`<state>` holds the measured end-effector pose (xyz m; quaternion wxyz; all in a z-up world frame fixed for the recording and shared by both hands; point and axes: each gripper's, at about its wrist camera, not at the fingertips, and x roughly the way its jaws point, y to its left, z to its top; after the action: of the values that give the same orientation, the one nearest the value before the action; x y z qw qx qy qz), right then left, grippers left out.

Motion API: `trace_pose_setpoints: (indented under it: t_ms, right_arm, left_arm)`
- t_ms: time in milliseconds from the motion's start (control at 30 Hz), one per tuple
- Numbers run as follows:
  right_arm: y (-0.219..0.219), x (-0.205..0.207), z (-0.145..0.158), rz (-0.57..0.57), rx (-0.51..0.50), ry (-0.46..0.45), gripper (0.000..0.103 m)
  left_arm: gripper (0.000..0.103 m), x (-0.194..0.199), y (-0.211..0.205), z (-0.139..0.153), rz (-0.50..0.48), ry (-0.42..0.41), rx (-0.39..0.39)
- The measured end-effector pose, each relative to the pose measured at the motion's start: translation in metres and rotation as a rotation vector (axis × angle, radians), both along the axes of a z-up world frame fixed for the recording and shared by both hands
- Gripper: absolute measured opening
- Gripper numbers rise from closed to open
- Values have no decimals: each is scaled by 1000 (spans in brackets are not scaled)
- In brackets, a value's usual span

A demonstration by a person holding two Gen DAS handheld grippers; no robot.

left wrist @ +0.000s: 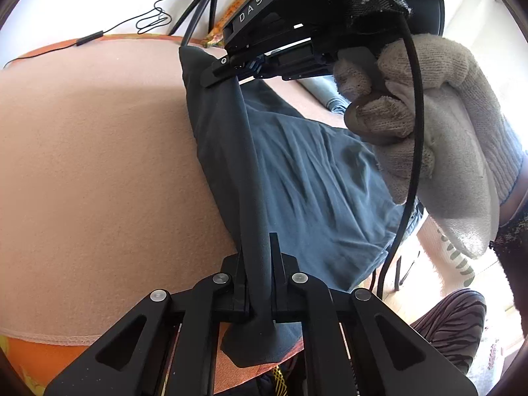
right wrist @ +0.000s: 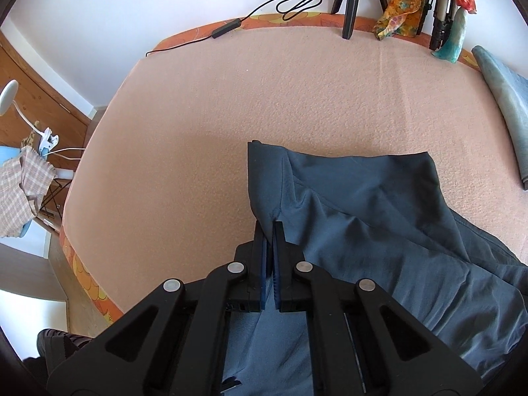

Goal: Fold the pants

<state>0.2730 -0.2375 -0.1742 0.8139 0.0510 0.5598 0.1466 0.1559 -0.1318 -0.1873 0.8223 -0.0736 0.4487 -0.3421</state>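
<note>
Left wrist, pants (left wrist: 297, 171) pinched inside left claw (left wrist: 255, 247)

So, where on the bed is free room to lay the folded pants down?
The peach blanket is bare from the pants out to its left edge and back toward the tripod. The right is crowded: the pants fill it, with a blue cloth at the far right edge.
</note>
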Motion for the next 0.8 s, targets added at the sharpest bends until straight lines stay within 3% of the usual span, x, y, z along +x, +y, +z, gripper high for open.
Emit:
trace_pose_setpoints:
  t_ms: [367, 667, 800]
  right_arm:
    - [-50, -9, 35, -86, 196, -87, 3]
    - [-119, -35, 80, -162, 295, -190, 3]
    - [-157, -50, 99, -205, 306, -235, 3]
  left_arm:
    - [3, -4, -11, 46, -58, -18, -169]
    - [3, -10, -53, 90, -167, -61, -269]
    - [3, -15, -92, 105, -241, -99, -264]
